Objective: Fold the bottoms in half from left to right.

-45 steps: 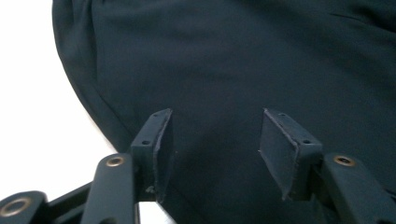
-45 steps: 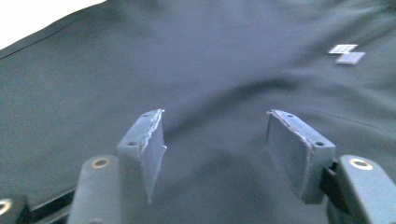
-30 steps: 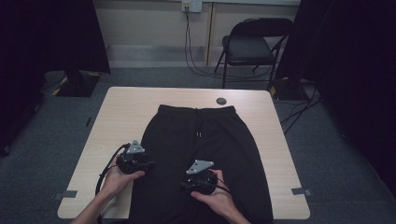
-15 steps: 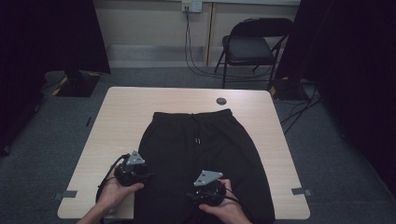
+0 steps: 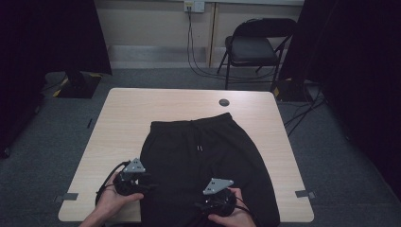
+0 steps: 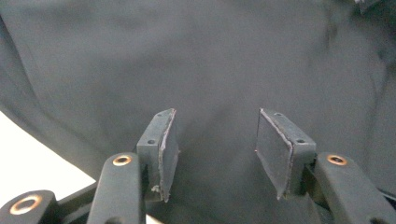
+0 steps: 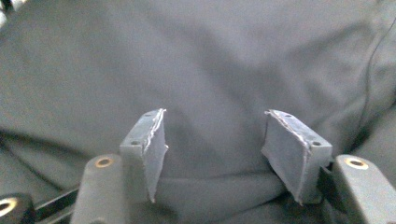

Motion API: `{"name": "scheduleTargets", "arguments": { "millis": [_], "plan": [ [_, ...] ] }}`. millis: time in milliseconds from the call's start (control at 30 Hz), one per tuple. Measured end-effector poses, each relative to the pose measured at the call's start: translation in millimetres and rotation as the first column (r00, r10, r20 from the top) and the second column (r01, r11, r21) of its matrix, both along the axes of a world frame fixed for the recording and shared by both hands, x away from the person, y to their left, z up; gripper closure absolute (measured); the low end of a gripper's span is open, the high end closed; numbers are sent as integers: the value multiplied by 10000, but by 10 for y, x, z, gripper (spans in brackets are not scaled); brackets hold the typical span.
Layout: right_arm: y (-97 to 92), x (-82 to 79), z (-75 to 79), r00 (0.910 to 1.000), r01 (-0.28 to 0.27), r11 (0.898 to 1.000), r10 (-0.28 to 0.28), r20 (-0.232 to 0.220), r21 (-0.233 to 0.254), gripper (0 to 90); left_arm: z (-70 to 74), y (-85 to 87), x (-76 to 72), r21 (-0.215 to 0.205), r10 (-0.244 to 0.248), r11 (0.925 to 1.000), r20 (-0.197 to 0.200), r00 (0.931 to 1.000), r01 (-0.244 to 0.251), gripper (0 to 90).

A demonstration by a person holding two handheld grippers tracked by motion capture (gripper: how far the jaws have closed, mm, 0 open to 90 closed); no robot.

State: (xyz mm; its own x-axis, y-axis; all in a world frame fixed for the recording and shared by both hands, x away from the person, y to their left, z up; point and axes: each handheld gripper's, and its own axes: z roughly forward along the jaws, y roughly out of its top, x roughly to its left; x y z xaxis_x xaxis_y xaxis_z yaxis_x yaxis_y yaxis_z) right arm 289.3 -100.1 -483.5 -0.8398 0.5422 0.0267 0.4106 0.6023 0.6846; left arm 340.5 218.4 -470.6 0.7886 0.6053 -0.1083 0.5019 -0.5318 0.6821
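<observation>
Both grippers have pulled back toward me since a second ago, and the trousers (image 5: pixel 203 165) have slid along, waistband now well short of the far edge. I hold the left gripper (image 5: pixel 142 182) at the garment's left side and the right gripper (image 5: pixel 208 205) over the right leg near the table (image 5: pixel 142 109) front. Each has its jaws spread, nothing between the pads (image 6: pixel 166 140), dark cloth lying beneath. My guess: I let go after dragging, so the trousers lie flat and central for folding.
</observation>
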Motion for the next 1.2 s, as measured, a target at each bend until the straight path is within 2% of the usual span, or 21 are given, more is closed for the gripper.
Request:
{"name": "scheduleTargets", "arguments": {
  "millis": [33,67,100,133,200,267,300,400,467,500,533,567,700,733,767,800,833,967,1067,1167,1200],
  "plan": [
    [0,0,0,10000,0,10000,0,0,0,408,0,0,0,0,0,10000,0,10000,0,492],
    [52,15,96,9998,143,9996,-146,154,224,397,19,-1,55,29,-83,10000,48,10000,83,502],
    [52,15,96,9998,143,9996,-146,154,224,397,33,-7,114,118,-173,9998,170,9997,171,502],
    [131,15,219,9995,46,9995,-55,300,299,409,52,-8,249,248,-10,9997,413,9991,0,515],
    [180,10,285,9992,-45,9996,34,389,281,410,61,-8,317,192,123,9997,477,9988,-132,517],
    [335,-12,496,9953,-431,9979,388,885,481,439,50,-18,440,69,307,9995,588,9978,-312,521],
    [390,-6,549,9953,-524,9961,464,847,706,448,11,-21,544,-41,767,9971,431,9961,-766,527],
    [531,2,596,9941,-808,9913,726,804,1037,472,-36,-36,610,200,701,9973,518,9962,-713,529],
    [714,-4,567,9903,-1163,9882,1077,876,1000,492,-93,-30,640,287,755,9966,525,9958,-771,528],
    [894,-17,495,9866,-1549,9831,1488,668,973,522,-117,-22,644,244,834,9961,446,9955,-845,516],
    [975,-29,456,9847,-1677,9814,1621,647,937,531,-136,-21,639,345,805,9960,417,9959,-819,512],
    [1048,-39,417,9822,-1812,9795,1758,658,880,537,-173,-23,607,740,511,9957,702,9962,-563,505],
    [1230,-51,301,9778,-2080,9741,2046,461,890,565,-194,8,608,546,586,9965,792,9951,-630,499],
    [1348,-53,212,9798,-1992,9757,1966,361,916,565,-202,-4,616,515,707,9958,870,9937,-754,497],
    [1348,-53,212,9798,-1992,9757,1966,361,916,565,-202,-4,616,515,707,9958,870,9937,-754,497],
    [1459,-59,119,9761,-2172,9722,2169,133,875,576,-213,-10,626,411,878,9949,921,9919,-919,497],
    [1508,-63,76,9764,-2149,9721,2160,-19,938,576,-213,-10,626,411,878,9949,921,9919,-919,497],
    [1634,-70,-16,9721,-2340,9698,2345,13,693,537,-230,-16,649,287,1026,9939,1076,9889,-1063,497],
    [1717,-32,-71,9764,-2153,9735,2162,-27,773,477,-226,-25,645,336,1109,9928,1046,9883,-1149,497],
    [1738,-16,-101,9782,-2067,9757,2074,-32,730,466,-225,-24,646,333,1099,9929,1041,9885,-1139,497],
    [1754,-30,-131,9797,-2002,9781,1992,225,569,467,-228,-22,647,309,1087,9932,1059,9884,-1125,497]
  ]
}}
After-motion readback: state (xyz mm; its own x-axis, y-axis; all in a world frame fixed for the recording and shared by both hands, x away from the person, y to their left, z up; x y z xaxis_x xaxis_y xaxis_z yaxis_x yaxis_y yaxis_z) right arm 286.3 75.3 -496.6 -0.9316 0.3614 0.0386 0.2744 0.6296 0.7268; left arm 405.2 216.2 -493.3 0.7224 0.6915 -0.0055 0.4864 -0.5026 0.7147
